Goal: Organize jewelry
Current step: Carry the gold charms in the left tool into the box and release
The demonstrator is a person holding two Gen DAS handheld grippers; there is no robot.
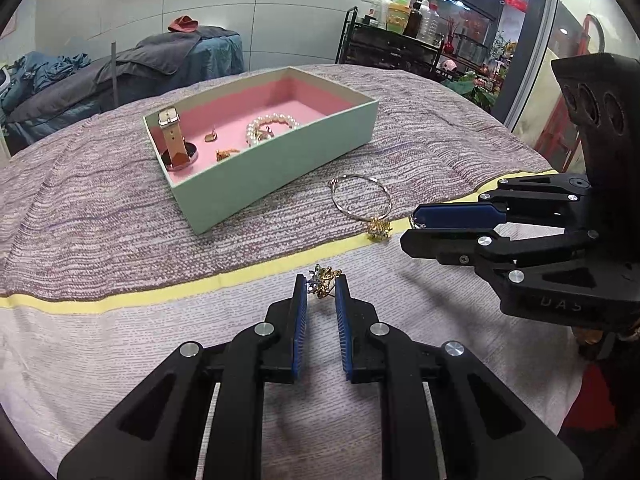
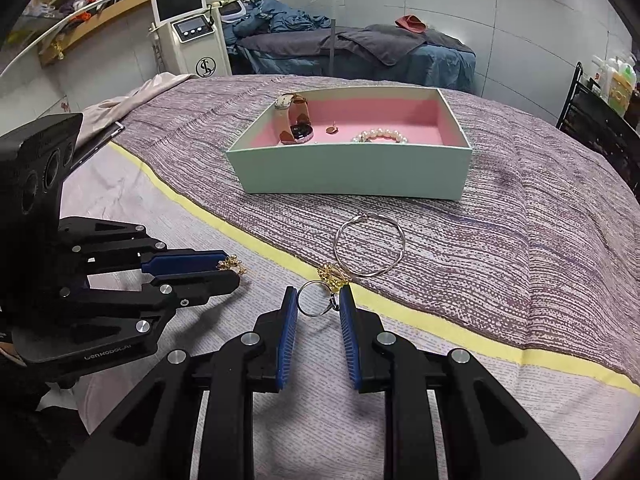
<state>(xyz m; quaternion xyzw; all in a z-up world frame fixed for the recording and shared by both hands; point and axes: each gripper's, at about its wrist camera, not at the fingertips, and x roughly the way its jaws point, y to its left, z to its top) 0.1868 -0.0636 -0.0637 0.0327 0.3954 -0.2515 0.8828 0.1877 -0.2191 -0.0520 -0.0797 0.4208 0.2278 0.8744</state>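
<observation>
grippers both loaded: left gripper (image 1: 321, 286) clamped on a brooch (image 1: 322, 275), right gripper (image 2: 319, 304) pinching a ring (image 2: 315, 298). lift gently, carry over the box (image 2: 348, 172), release low.

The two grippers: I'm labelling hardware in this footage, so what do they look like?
Both the left gripper and the right gripper share one design: matte black plastic linkages, silver round pivot pins, and blue ribbed pads. Each carries a black block with round holes. Pale lettering marks each base.
</observation>
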